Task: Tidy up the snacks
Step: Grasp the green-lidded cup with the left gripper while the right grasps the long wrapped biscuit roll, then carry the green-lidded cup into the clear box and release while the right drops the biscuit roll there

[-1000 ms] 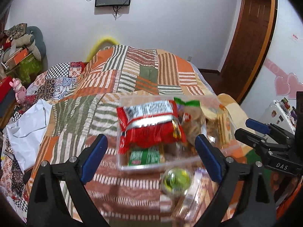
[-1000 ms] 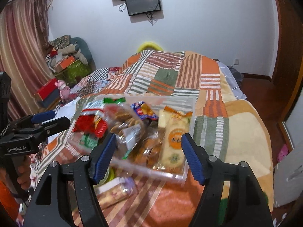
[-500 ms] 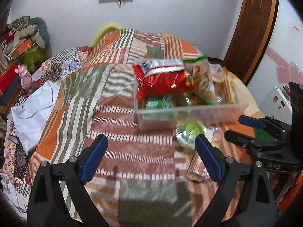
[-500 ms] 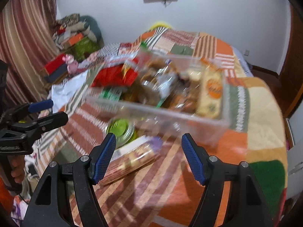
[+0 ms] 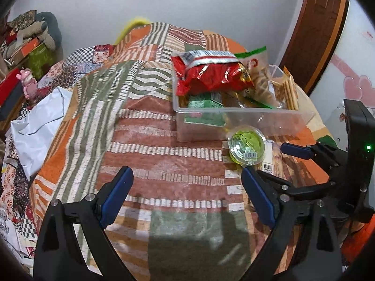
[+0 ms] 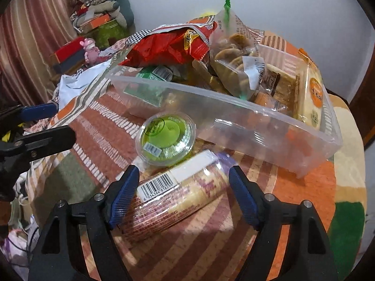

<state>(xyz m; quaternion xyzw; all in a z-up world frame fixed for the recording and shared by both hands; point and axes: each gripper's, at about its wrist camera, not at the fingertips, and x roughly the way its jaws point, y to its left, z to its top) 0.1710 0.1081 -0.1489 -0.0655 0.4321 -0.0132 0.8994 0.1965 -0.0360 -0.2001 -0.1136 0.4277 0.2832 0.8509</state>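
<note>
Right tongs (image 6: 182, 195) wide open, straddling the roll (image 6: 173, 199) on the bed (image 6: 304, 187), beside the cup (image 6: 166, 139) and bin (image 6: 234, 119). Left tongs (image 5: 186, 196) open, empty. Best to close across the roll's middle, gently; wrapper looks slippery, contents crushable.

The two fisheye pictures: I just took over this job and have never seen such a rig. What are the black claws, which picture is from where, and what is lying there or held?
No robot here: a person holds a two-finger clamp in each hand, each with a camera looking along its fingers. One picture is from the left gripper, the other from the right gripper. Both are open and hold nothing.

On the patchwork bedspread stands a clear plastic bin full of snacks, a red snack bag on top. Outside it lie a round green jelly cup and a wrapped biscuit roll, which the right gripper's open fingers straddle.
</note>
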